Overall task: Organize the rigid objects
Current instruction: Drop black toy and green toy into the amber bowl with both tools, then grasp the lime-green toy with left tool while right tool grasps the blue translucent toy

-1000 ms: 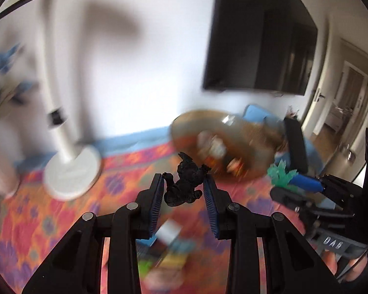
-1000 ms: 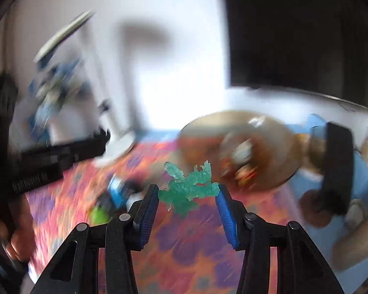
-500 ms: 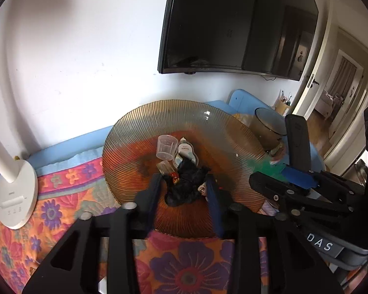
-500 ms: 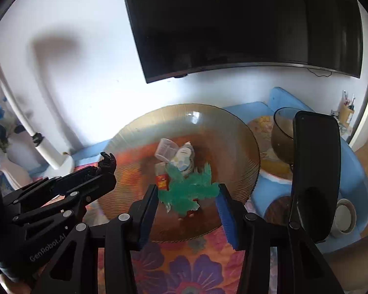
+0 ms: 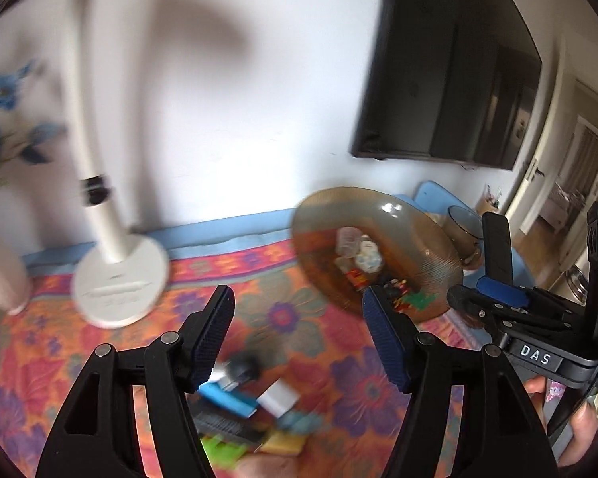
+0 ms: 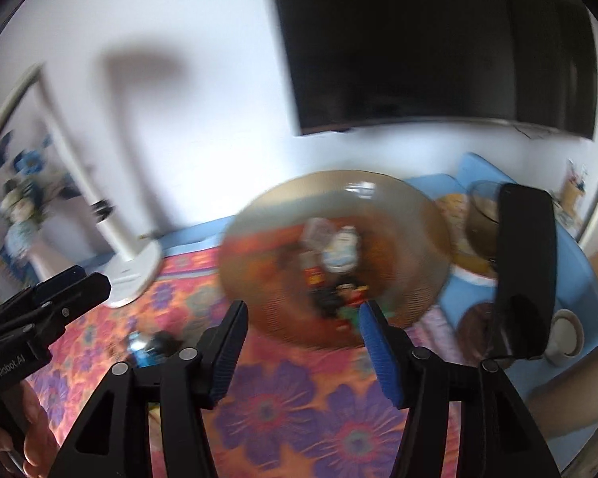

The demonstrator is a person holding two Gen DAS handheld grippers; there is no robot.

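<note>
A ribbed amber glass dish [image 5: 430, 239] [image 6: 267, 231] lies on the flowered cloth and holds small toys: a clear cup [image 5: 347, 239], a white figure [image 6: 341, 249], a black figure [image 6: 331, 298] and a green figure [image 5: 418, 299]. My left gripper [image 5: 299, 338] is open and empty, to the left of the dish. My right gripper [image 6: 303, 342] is open and empty, just in front of the dish. A pile of loose pieces [image 5: 239, 402] lies on the cloth under my left gripper.
A white lamp base [image 5: 119, 279] stands at the left by the wall. A black TV [image 5: 450, 71] hangs above. A brown glass cup [image 6: 482, 215] and other dishes sit on the blue surface right of the dish. Both views are blurred.
Both grippers have opened; the black and green figures now lie in the dish. Both grippers have pulled back, and the left has swung left, away from the dish.
</note>
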